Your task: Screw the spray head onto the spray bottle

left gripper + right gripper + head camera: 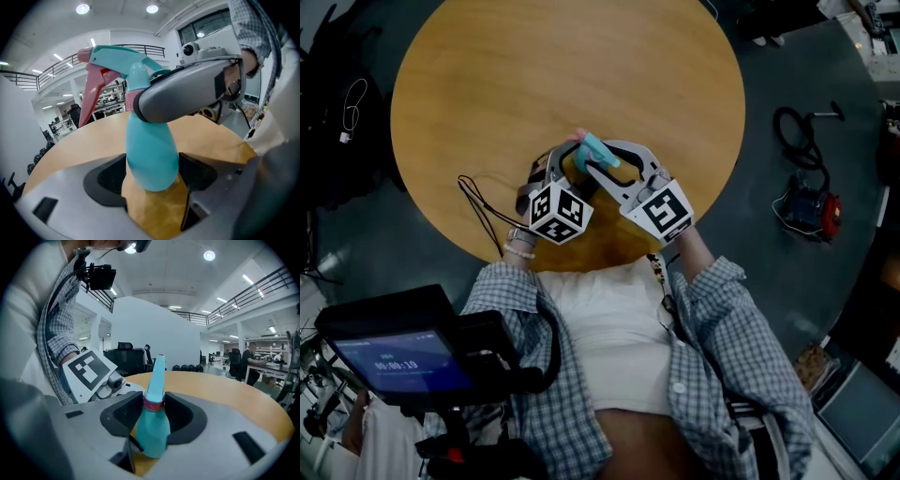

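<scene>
A teal spray bottle point(596, 150) stands near the front edge of the round wooden table point(487, 75). Its teal spray head point(117, 56) has a pink trigger point(91, 96) and sits on the bottle's neck. My left gripper point(570, 172) is shut on the bottle's body point(152, 154), with a pad against each side. My right gripper point(602, 171) is shut on the pink collar point(153, 403) at the neck, and one of its fingers point(187, 93) crosses in front of the neck in the left gripper view. Both marker cubes sit close together.
A thin black cord point(478, 199) loops over the table's near left edge. A monitor point(403, 361) is mounted at my lower left. On the dark floor to the right lie a coiled cable point(792, 131) and a red and blue device point(811, 208).
</scene>
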